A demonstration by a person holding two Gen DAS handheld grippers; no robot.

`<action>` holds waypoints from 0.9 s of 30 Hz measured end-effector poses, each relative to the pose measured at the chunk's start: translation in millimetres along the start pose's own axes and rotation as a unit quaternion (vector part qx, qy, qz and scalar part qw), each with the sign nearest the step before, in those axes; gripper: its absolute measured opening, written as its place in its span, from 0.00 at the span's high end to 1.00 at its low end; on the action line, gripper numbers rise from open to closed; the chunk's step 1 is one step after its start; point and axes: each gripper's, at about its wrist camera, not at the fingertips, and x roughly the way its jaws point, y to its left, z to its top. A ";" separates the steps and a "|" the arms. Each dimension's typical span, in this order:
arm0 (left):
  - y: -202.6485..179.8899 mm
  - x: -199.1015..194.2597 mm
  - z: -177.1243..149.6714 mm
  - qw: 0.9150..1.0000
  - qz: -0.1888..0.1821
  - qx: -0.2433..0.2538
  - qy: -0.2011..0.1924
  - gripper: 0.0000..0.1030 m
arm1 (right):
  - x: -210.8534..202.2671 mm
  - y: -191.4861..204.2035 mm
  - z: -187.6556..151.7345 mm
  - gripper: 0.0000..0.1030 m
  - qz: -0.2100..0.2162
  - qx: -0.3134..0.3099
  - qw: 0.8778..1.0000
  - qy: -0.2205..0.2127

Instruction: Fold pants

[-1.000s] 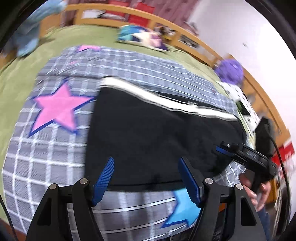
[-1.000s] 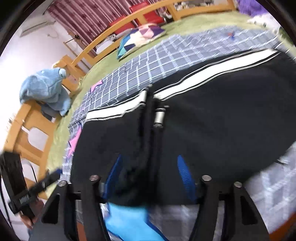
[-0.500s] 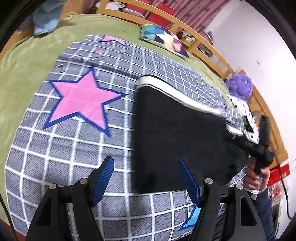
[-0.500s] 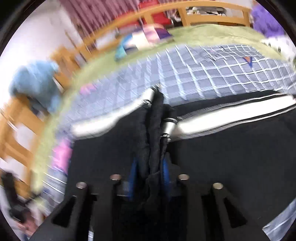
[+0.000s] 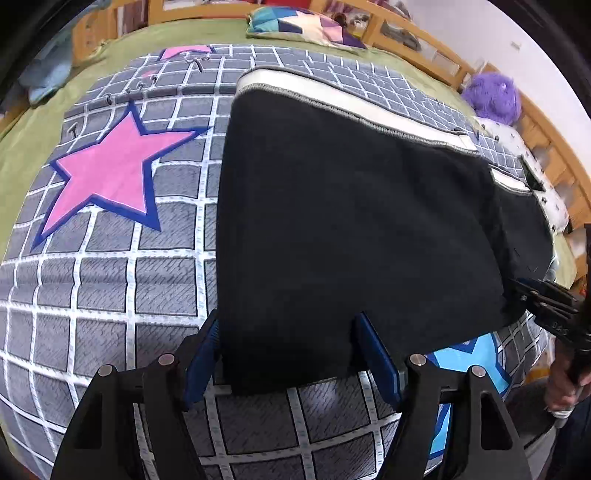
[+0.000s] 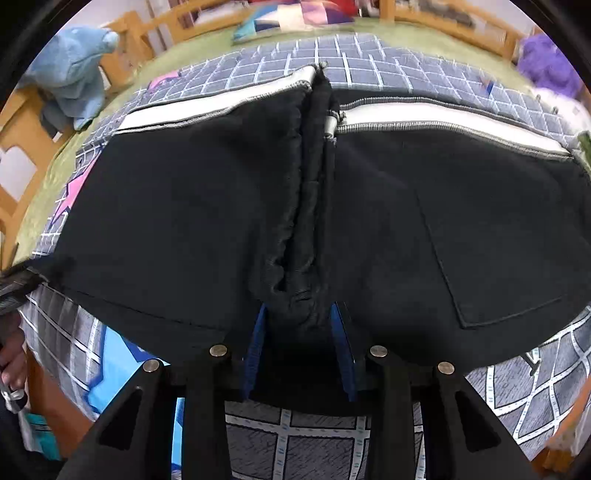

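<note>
Black pants [image 5: 351, 221] with a white side stripe lie flat on a grey checked bedspread [image 5: 110, 277]. My left gripper [image 5: 291, 350] is open, its blue fingers straddling the near corner of the pants' leg end. The right gripper shows at the right edge of that view [image 5: 546, 299]. In the right wrist view the pants [image 6: 443, 221] are folded over, and the bunched waistband edge sits between the blue fingers of my right gripper [image 6: 301, 343], which is shut on it.
The bedspread has a pink star [image 5: 107, 170] and a blue star [image 5: 469, 354]. A colourful pillow [image 5: 303, 26], a purple plush [image 5: 491, 96] and a blue plush [image 6: 74, 66] lie near the wooden bed rails [image 5: 417, 40]. The bed's near edge is below both grippers.
My left gripper has moved right and closer, onto the pants' near corner. My right gripper stays shut on the waistband and the fold has settled flatter.
</note>
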 end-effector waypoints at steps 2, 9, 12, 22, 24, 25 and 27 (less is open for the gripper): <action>3.9 -14.0 2.4 1.000 -0.015 -0.004 -0.007 0.32 | -14.3 1.1 2.1 0.67 0.000 -0.008 1.000 -0.004; 18.9 -33.1 28.4 0.998 -0.031 -0.029 -0.040 0.33 | -78.9 -60.2 -2.5 0.53 -0.017 0.051 0.994 -0.091; 24.4 -28.8 43.0 0.996 -0.039 -0.046 -0.063 0.33 | -98.7 -130.3 -7.6 0.38 -0.059 0.140 0.979 -0.135; 37.1 27.7 70.2 0.994 -0.072 -0.081 -0.012 0.34 | -49.6 -253.8 -31.1 0.38 -0.025 0.314 0.942 -0.117; 38.2 36.1 73.8 0.992 -0.093 -0.082 -0.005 0.35 | -34.8 -261.9 -23.6 0.39 -0.009 0.321 0.940 -0.118; 38.4 40.6 77.0 0.992 -0.097 -0.080 -0.004 0.35 | -27.4 -266.7 -22.3 0.39 0.001 0.324 0.938 -0.119; 37.6 47.2 83.7 0.991 -0.109 -0.073 -0.006 0.35 | -9.0 -275.0 -10.1 0.40 0.009 0.334 0.935 -0.117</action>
